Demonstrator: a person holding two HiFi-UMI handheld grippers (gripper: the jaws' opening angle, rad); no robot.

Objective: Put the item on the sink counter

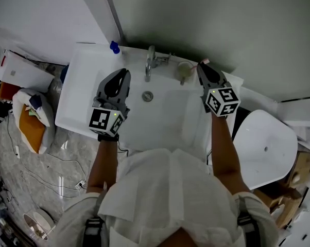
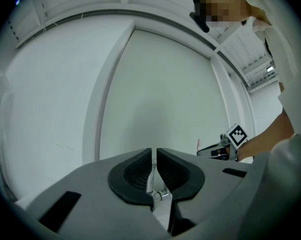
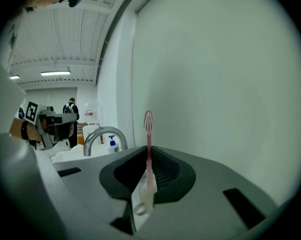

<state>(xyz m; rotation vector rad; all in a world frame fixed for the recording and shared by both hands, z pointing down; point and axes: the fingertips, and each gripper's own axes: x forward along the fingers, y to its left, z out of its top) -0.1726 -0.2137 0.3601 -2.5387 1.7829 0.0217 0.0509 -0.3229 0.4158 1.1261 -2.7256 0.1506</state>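
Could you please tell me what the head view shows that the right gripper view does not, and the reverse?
Only the head view: the drain and a cup. Only the right gripper view: the right hand-held gripper with its jaws shut on a pink toothbrush, bristles up, and the ceiling lights. Both: the faucet, the blue-capped bottle and the left hand-held gripper.

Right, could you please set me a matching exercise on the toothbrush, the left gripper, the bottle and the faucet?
1. toothbrush
2. left gripper
3. bottle
4. faucet

A. shut, with nothing between the jaws
B. blue cap
C. standing over the sink basin
D. clamped in the right gripper

Pairs: 1-D, 2-A, 3-B, 4-C
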